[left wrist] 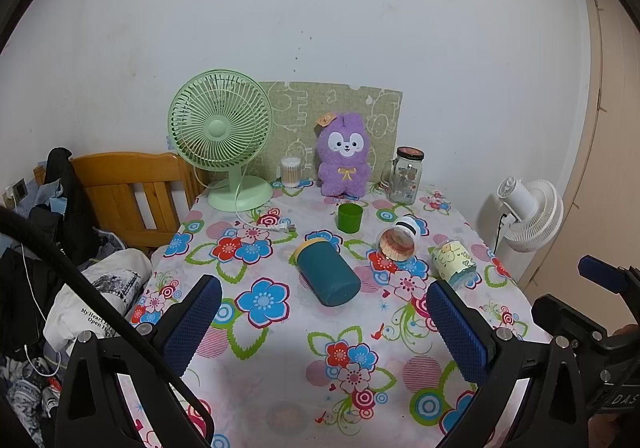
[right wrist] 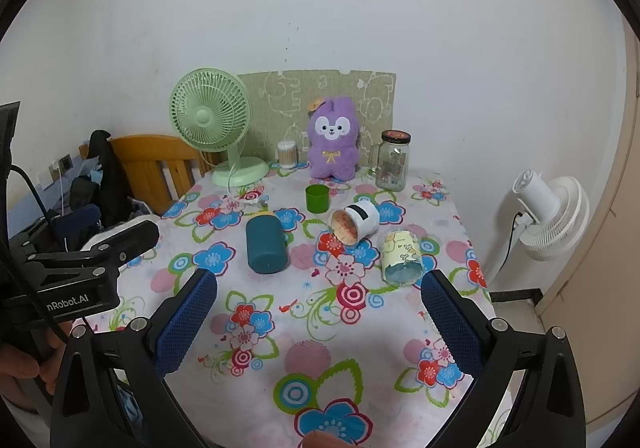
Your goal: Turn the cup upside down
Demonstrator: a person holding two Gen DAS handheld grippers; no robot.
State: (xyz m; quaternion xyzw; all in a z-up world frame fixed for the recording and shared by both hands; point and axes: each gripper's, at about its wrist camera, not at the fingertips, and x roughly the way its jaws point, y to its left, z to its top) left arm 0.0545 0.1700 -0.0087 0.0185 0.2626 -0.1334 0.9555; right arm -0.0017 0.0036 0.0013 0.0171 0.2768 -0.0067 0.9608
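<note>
Left tongs: wide apart, holding nothing, hovering low in the frame over the flowered cloth of the counter.
Right tongs: equally wide, empty, at the bottom of the frame.
Candidate cups: a small green plastic cup stands upright, mouth up, just above frame centre; a teal cylindrical cup with a yellow rim, a white cup with a patterned inside and a pale yellow cartoon-print cup lie on their sides.
Risk, wrong target: the task names no particular cup.
Risk, rolling: a glancing touch would likely send a lying cup rolling toward the counter's right edge.
Risk, collision: reaching for the green cup could knock its neighbours.
</note>
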